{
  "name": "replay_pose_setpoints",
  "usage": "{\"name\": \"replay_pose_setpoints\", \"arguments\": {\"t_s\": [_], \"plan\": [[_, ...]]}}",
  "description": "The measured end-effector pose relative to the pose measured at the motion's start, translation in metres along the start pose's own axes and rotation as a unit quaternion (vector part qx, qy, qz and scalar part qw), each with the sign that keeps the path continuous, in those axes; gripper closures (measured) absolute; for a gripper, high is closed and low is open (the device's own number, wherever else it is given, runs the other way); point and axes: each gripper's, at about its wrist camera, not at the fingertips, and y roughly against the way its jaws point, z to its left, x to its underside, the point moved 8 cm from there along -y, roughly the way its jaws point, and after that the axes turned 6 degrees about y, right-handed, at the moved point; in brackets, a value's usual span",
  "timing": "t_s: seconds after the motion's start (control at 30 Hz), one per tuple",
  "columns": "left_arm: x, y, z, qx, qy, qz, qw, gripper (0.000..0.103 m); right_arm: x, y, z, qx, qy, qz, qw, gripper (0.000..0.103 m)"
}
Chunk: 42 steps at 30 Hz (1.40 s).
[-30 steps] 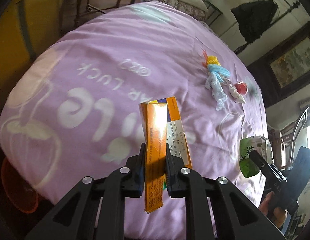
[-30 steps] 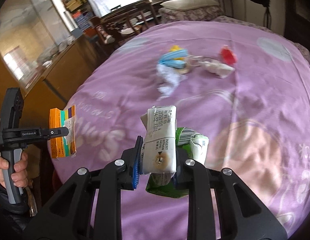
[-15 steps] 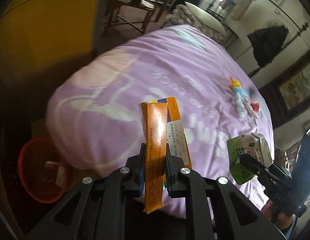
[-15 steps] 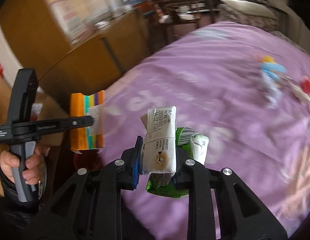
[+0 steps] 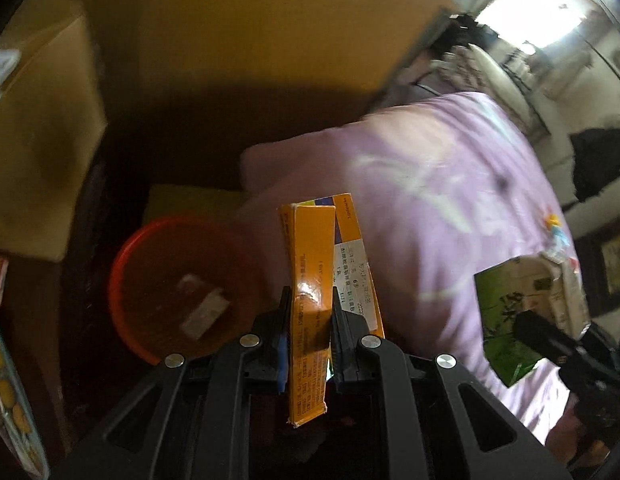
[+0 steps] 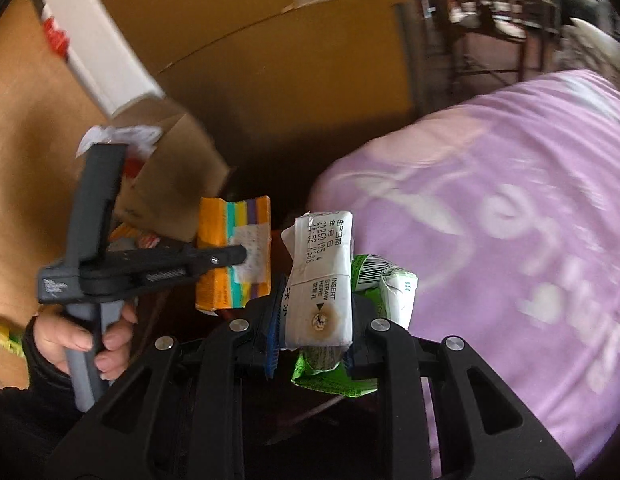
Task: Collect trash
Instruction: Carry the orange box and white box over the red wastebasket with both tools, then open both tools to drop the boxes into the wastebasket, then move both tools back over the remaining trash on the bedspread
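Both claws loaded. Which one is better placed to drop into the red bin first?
Left. The left claw grips the orange box right beside the red bin, whose rim sits just left of it. The right claw, shut on the crushed drink carton, has no bin in its view.

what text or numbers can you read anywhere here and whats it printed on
"INSERT STRAW HERE" with an arrow: top of the white drink carton held by the right gripper.
"20260105 4": date stamp on that carton; the Chinese characters beside it and the line under it are too blurred to read.
Barcode on the carton's green side: digits unreadable.
Orange box in the left gripper: small print and white sticker unreadable.
Purple cloth: white lettering blurred.
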Motion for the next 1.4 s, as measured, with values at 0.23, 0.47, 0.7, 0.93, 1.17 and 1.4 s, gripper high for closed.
{"name": "replay_pose_setpoints", "arguments": {"t_s": [0.23,0.47,0.7,0.93,1.17,1.4], "plan": [[0.003,-0.016,0.071,-0.057,0.043,0.009,0.9974,0.086,-0.017,-0.066,0.056,-0.044,0.040,0.050,0.997,0.078],[0.002,-0.040,0.104,-0.094,0.059,0.023,0.9936,0.086,-0.017,-0.125,0.074,-0.065,0.051,0.098,0.992,0.078],[0.002,-0.054,0.127,-0.109,0.076,0.036,0.9904,0.086,-0.013,-0.163,0.079,-0.075,0.041,0.133,0.987,0.078],[-0.001,-0.056,0.141,-0.119,0.103,0.038,0.9869,0.069,-0.018,-0.180,0.082,-0.090,0.032,0.138,0.986,0.074],[-0.002,-0.047,0.148,-0.126,0.111,0.032,0.9853,0.058,-0.019,-0.179,0.080,-0.088,0.027,0.134,0.987,0.071],[0.000,-0.040,0.127,-0.113,0.100,0.033,0.9879,0.054,-0.020,-0.141,0.065,-0.065,0.031,0.108,0.992,0.071]]}}
